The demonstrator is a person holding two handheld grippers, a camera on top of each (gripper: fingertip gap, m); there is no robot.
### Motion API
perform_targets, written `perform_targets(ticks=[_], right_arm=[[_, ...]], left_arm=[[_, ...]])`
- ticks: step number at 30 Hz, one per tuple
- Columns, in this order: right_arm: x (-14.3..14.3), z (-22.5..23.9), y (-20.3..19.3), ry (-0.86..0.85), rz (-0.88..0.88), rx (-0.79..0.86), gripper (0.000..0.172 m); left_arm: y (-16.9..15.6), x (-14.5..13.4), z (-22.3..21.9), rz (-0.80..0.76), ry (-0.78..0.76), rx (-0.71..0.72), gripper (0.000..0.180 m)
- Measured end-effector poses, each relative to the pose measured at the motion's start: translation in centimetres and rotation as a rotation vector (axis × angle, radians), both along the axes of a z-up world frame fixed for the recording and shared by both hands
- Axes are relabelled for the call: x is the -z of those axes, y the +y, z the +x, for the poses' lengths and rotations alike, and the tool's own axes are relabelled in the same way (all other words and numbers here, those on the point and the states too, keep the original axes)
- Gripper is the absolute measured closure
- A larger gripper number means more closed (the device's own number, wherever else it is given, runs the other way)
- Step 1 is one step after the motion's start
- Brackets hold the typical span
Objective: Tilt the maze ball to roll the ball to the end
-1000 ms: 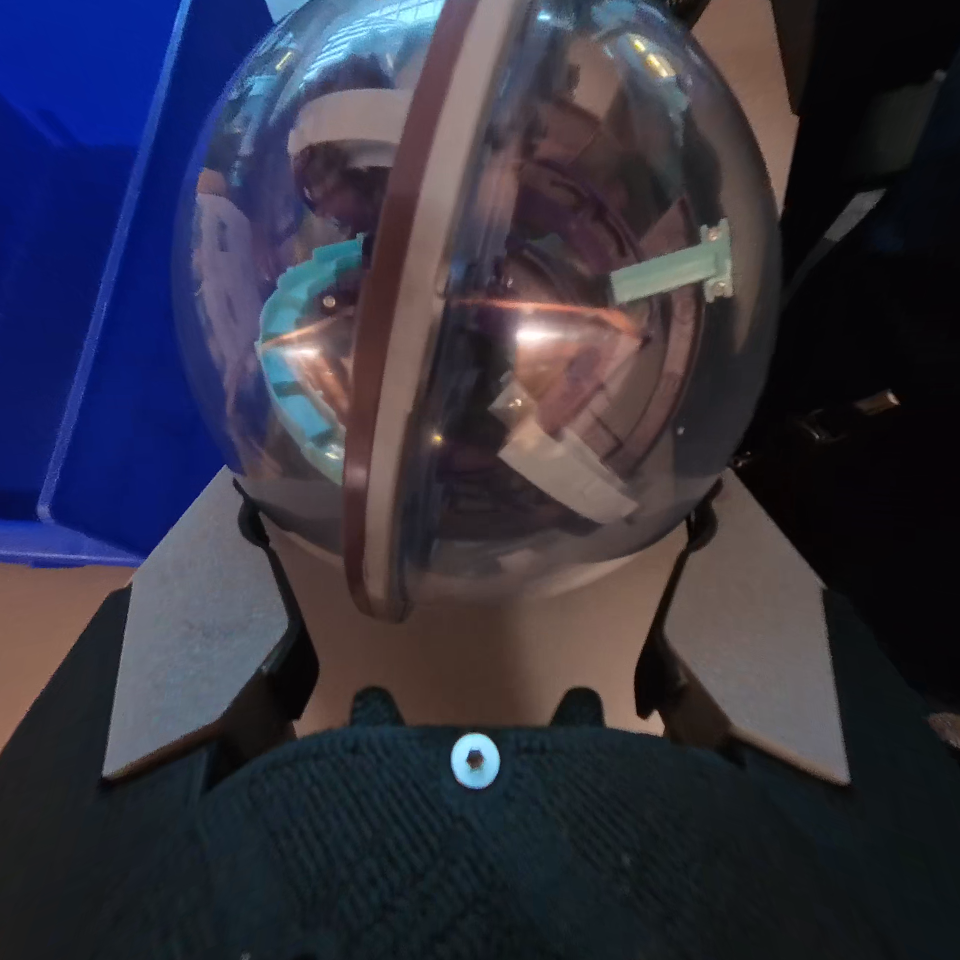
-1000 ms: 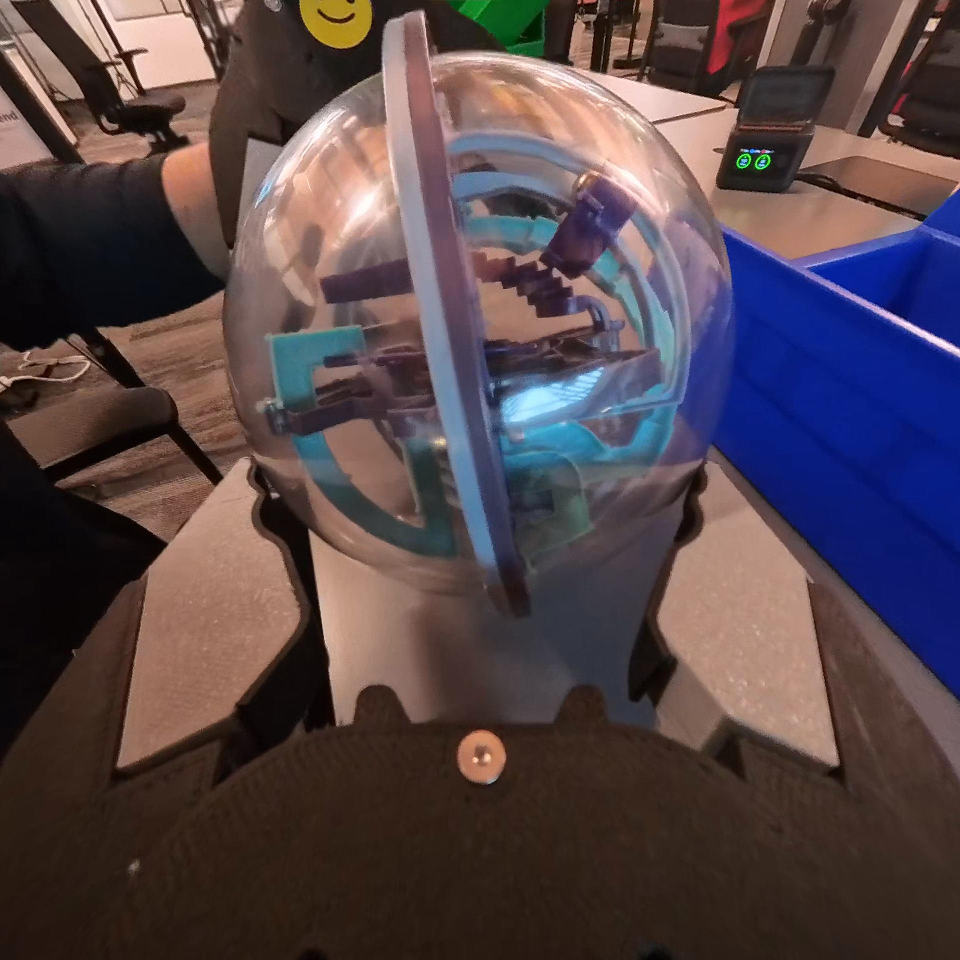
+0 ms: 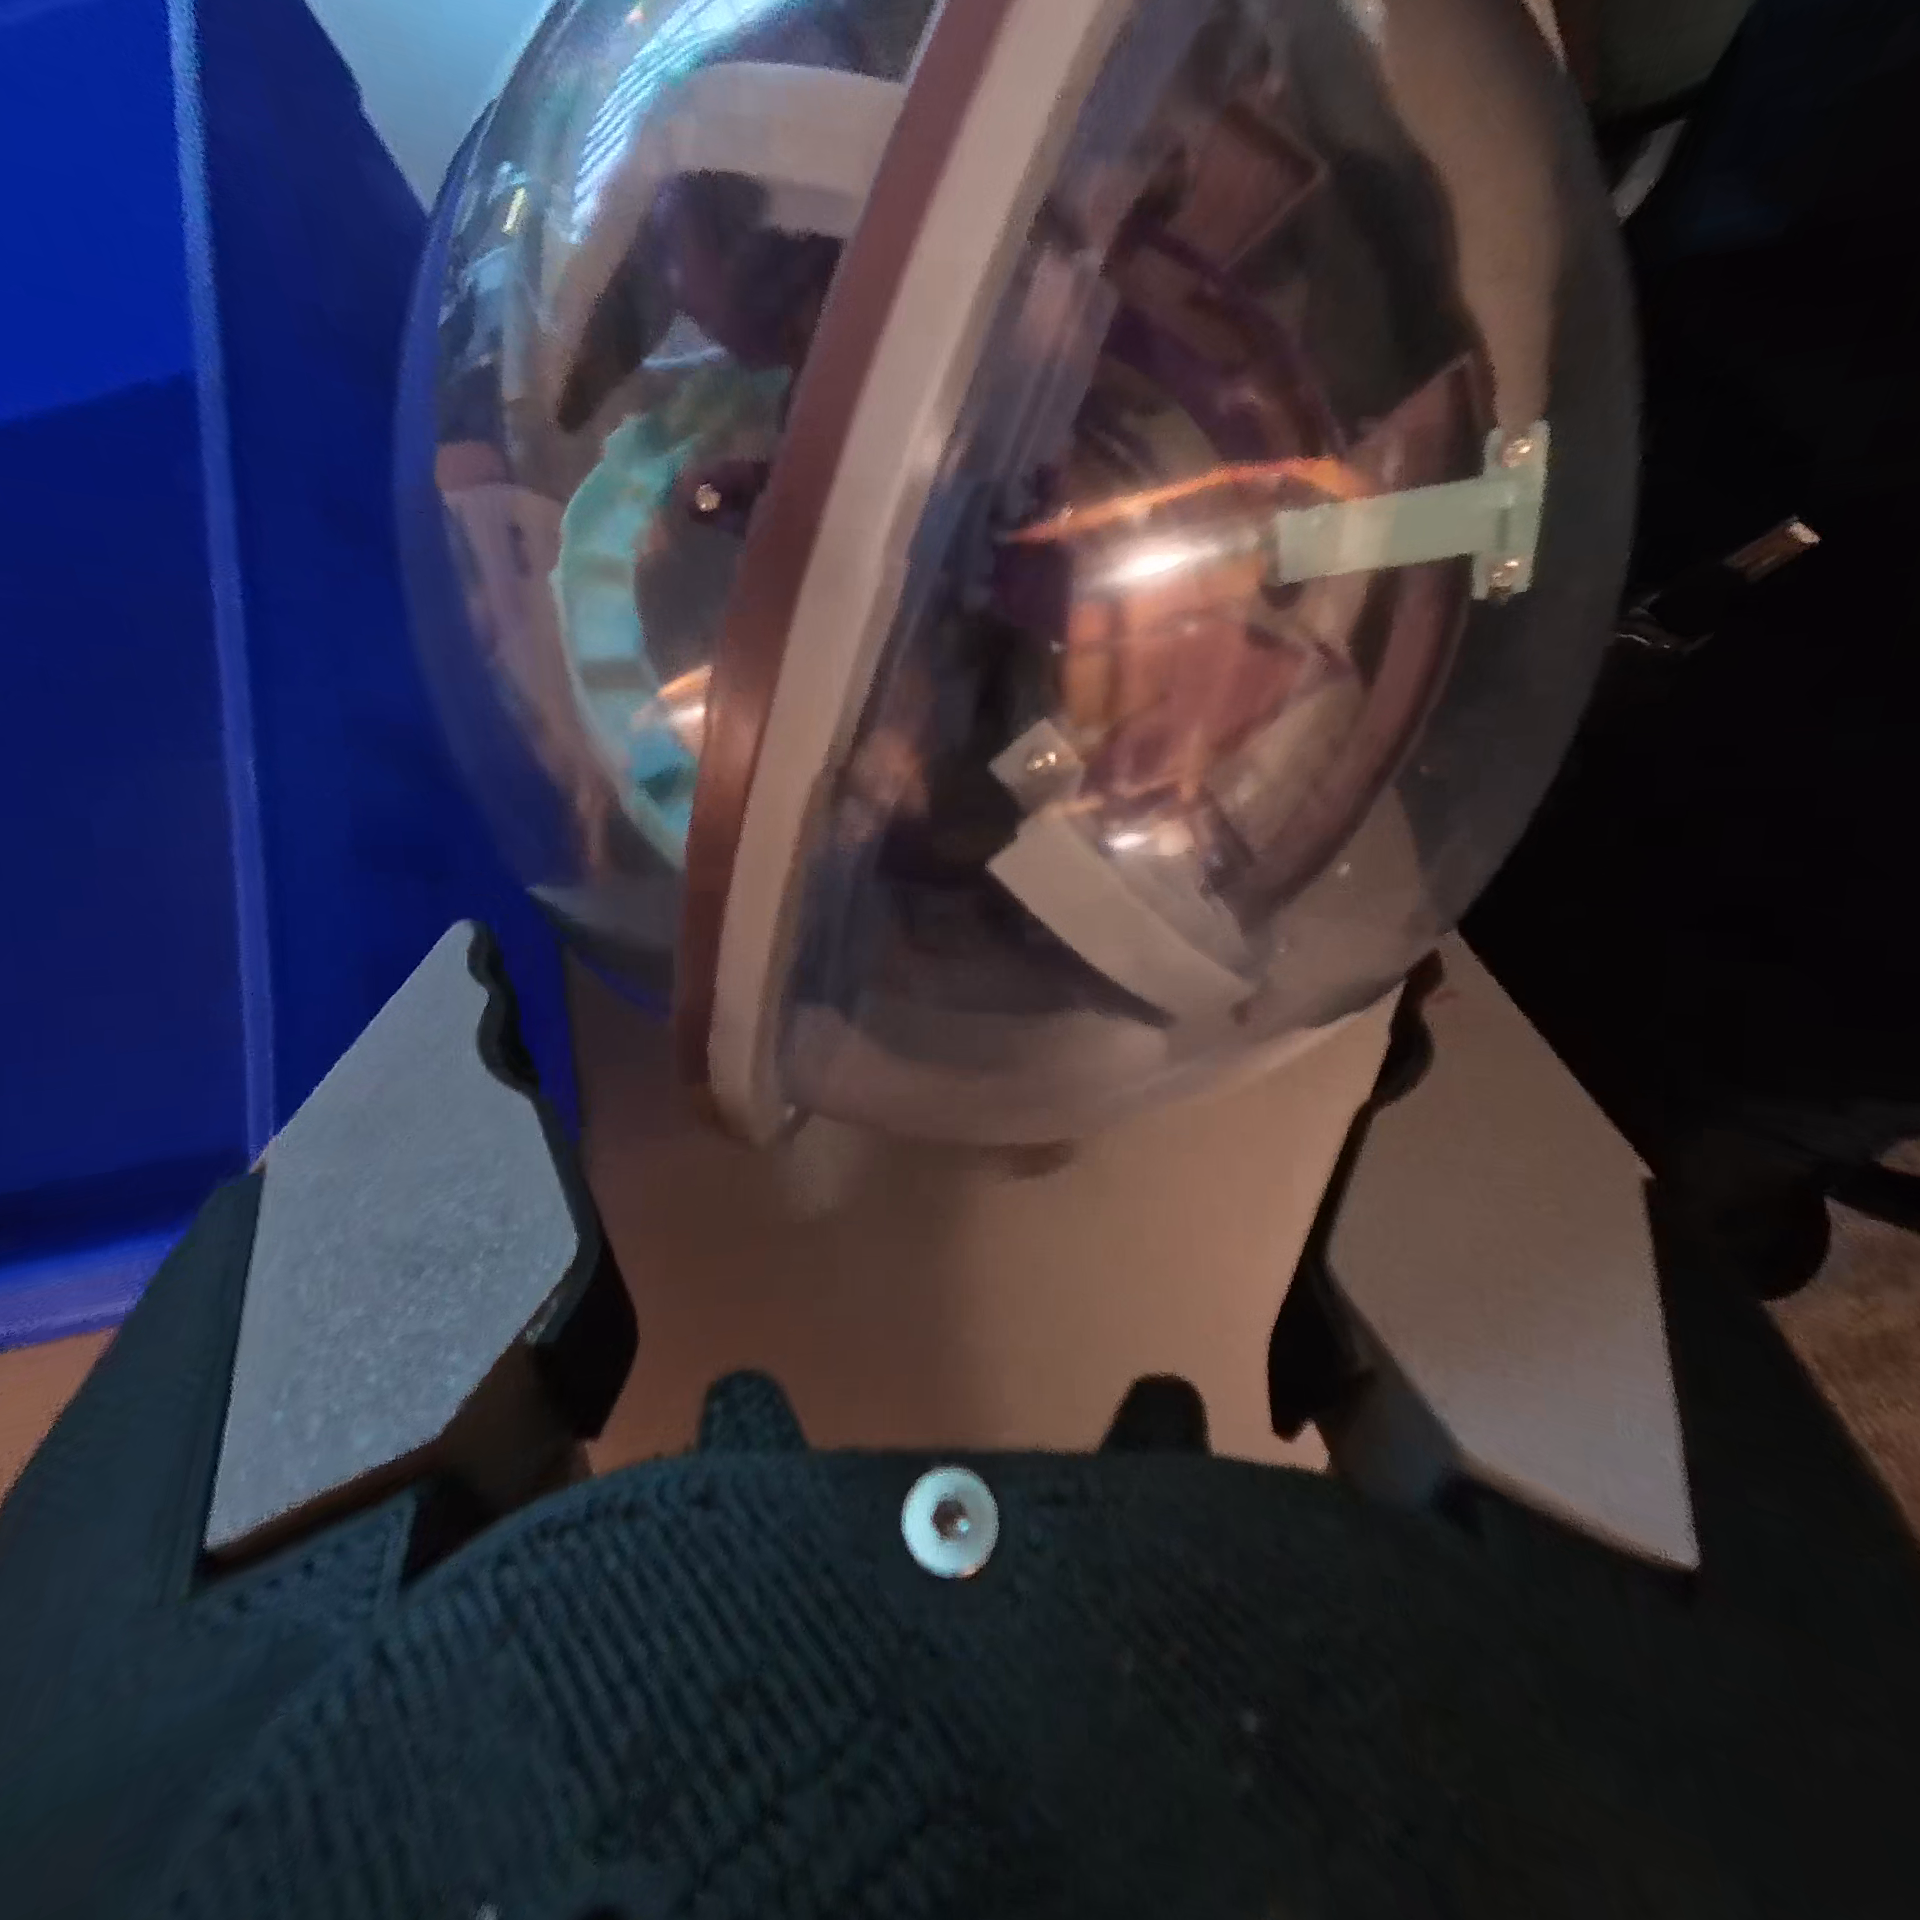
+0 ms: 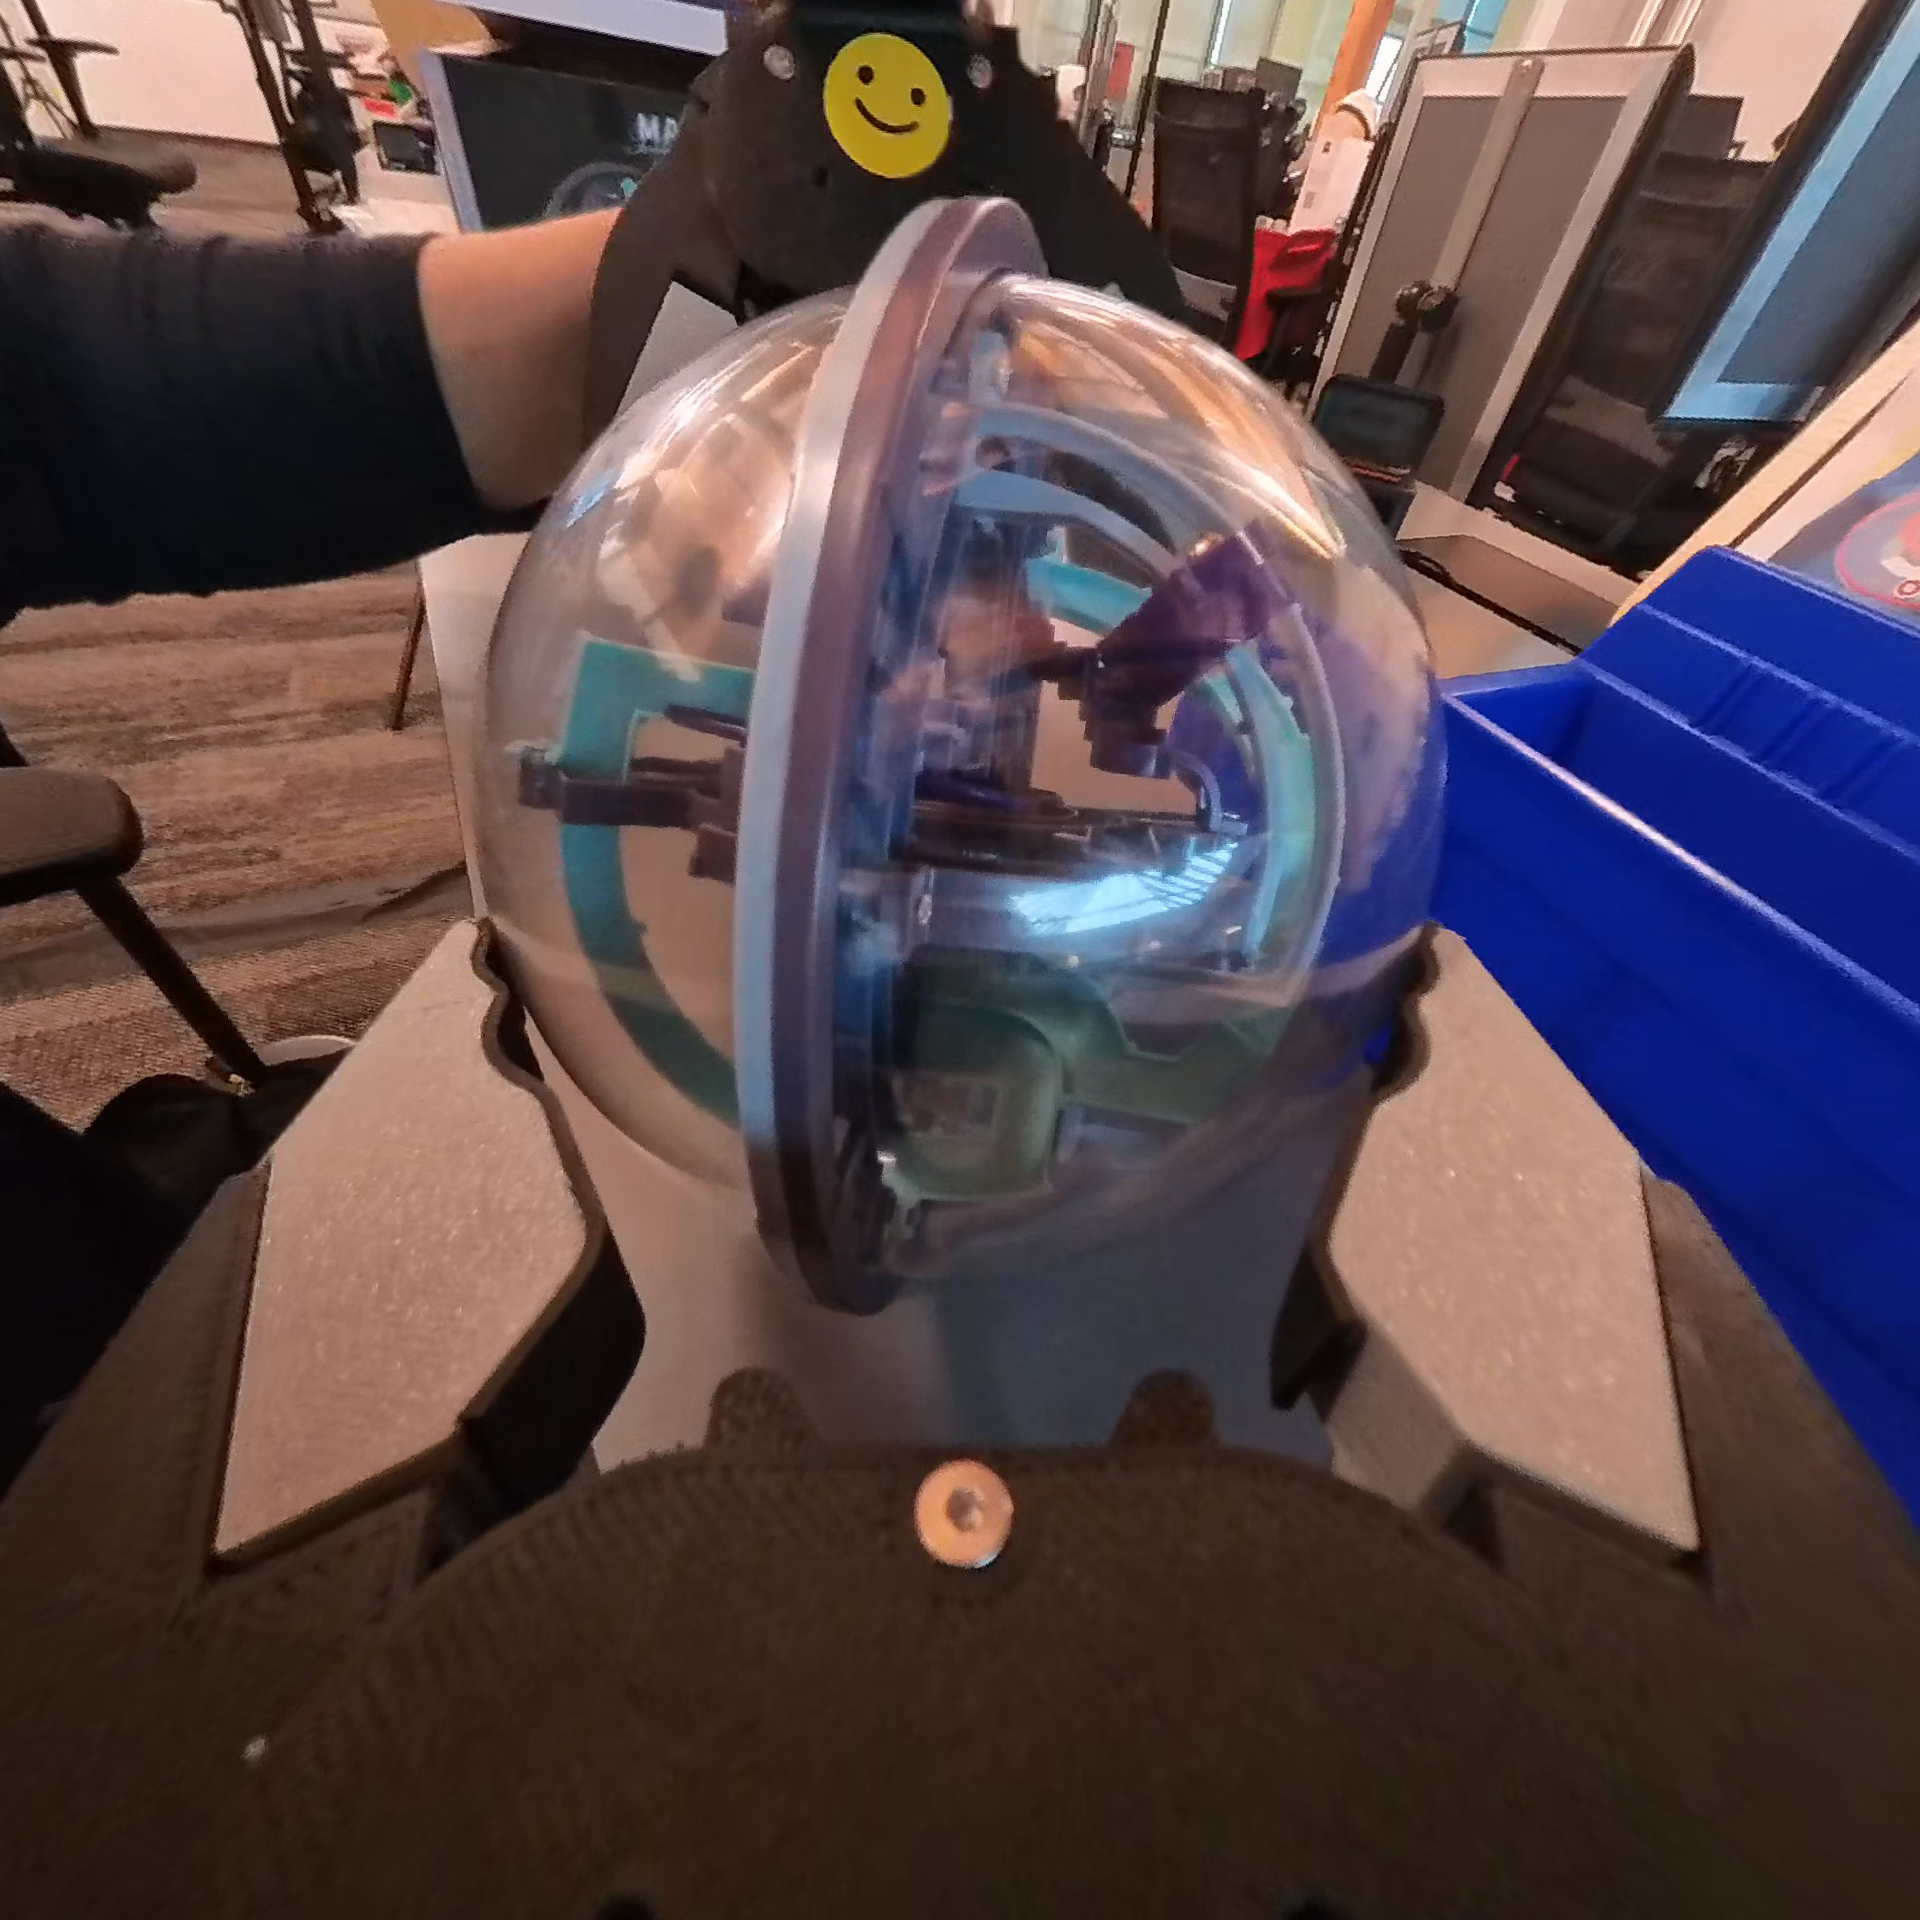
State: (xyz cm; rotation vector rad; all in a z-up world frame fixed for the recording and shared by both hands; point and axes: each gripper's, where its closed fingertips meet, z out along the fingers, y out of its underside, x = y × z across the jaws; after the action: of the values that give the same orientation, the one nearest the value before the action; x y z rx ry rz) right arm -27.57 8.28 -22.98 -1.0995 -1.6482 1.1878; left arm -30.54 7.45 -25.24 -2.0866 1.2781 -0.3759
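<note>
The maze ball (image 3: 1143, 520) is a clear sphere with a grey seam ring and teal, purple and grey tracks inside. It fills the left wrist view, and my left gripper (image 3: 956, 977) is shut on its lower sides with the jaws wide. In the right wrist view the maze ball (image 4: 1039, 727) sits the same way in my right gripper (image 4: 951, 971), both fingertips against the shell. The two grippers hold it from opposite sides, above the table (image 3: 935, 1299). The left gripper's black body with a yellow sticker (image 4: 883, 99) shows behind the ball. I cannot make out the small ball inside.
A blue bin (image 4: 1662, 935) stands close on the right of the right wrist view and on the left of the left wrist view (image 3: 104, 623). A person's dark sleeve (image 4: 208, 416) reaches in from the left. A chair (image 4: 62, 831) and carpet lie beyond the table edge.
The ball has tilted: its seam ring leans further to the right at the top in both views. It sits lower in the right wrist view, and more of the left gripper shows behind it. Both grasps still hold it.
</note>
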Motion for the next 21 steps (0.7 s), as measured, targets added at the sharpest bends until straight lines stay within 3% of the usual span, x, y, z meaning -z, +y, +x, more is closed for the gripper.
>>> perform_targets(ticks=[3, 7, 10, 14, 18, 21], right_arm=[[0.0, 0.0, 0.2, -0.004, -0.007, 0.026, 0.015], [0.1, 0.0, 0.8, -0.01, -0.025, 0.084, 0.015], [0.0, 0.0, 1.0, -0.006, -0.021, 0.115, 0.015], [0.0, -0.1, 1.0, -0.006, -0.024, 0.134, 0.015], [0.1, 0.0, 1.0, -0.021, -0.028, 0.16, 0.015], [0.5, 0.3, 0.6, -0.049, 0.015, 0.16, 0.015]], left_arm=[[0.2, -0.5, -1.0, 0.058, -0.015, -0.099, 0.021], [0.1, -2.7, -3.3, 0.147, -0.086, -0.335, 0.03], [-1.1, -4.5, -2.4, 0.087, -0.329, -0.494, 0.052], [-2.6, -5.1, 0.9, -0.06, -0.52, -0.505, 0.049], [-1.2, -3.1, 1.7, -0.051, -0.395, -0.582, 0.044], [-0.8, -1.7, 2.3, -0.074, -0.315, -0.574, 0.031]])
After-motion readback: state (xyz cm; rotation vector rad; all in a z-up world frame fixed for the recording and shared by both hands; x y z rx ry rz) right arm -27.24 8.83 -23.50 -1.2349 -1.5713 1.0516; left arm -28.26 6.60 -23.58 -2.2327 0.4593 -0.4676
